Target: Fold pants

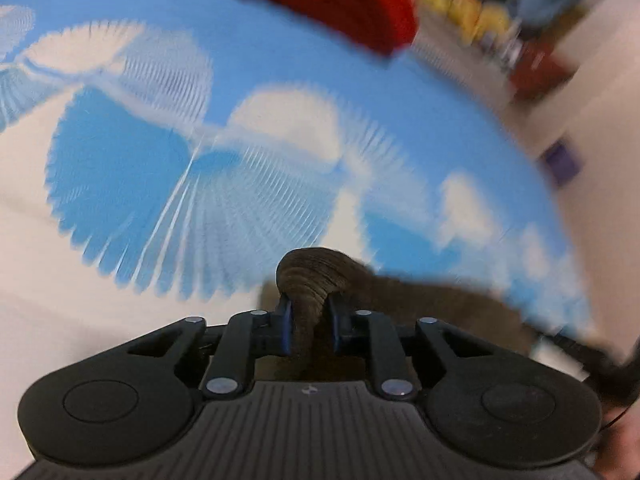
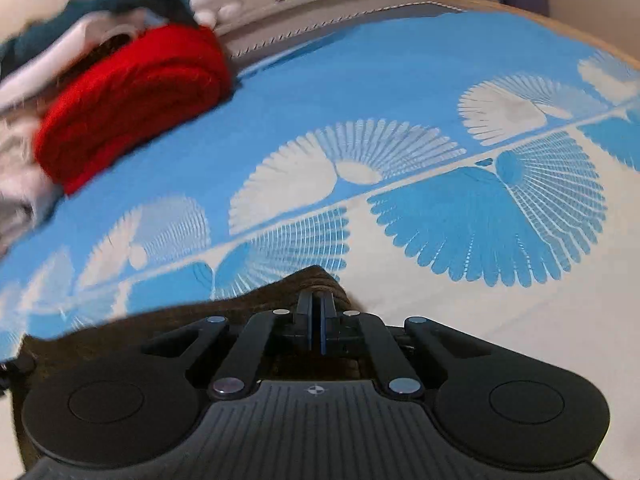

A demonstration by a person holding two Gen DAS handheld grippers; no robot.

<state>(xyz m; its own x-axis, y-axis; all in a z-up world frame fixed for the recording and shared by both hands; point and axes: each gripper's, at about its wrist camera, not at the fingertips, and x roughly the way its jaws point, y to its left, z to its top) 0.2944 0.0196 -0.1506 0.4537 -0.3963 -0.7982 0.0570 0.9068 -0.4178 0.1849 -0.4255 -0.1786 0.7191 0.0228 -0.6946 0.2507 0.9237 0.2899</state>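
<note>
Bright even light, motion blur, fisheye warping

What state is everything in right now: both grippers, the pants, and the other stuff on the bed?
left gripper: shut on a bunched fold of the brown pants.
right gripper: shut; the pants' edge lies at its tips, pinch itself hidden.
brown pants: gathered at the left gripper, spread flatter toward the right one.
red garment: folded, lying on the bedsheet.
bedsheet: spread flat.
</note>
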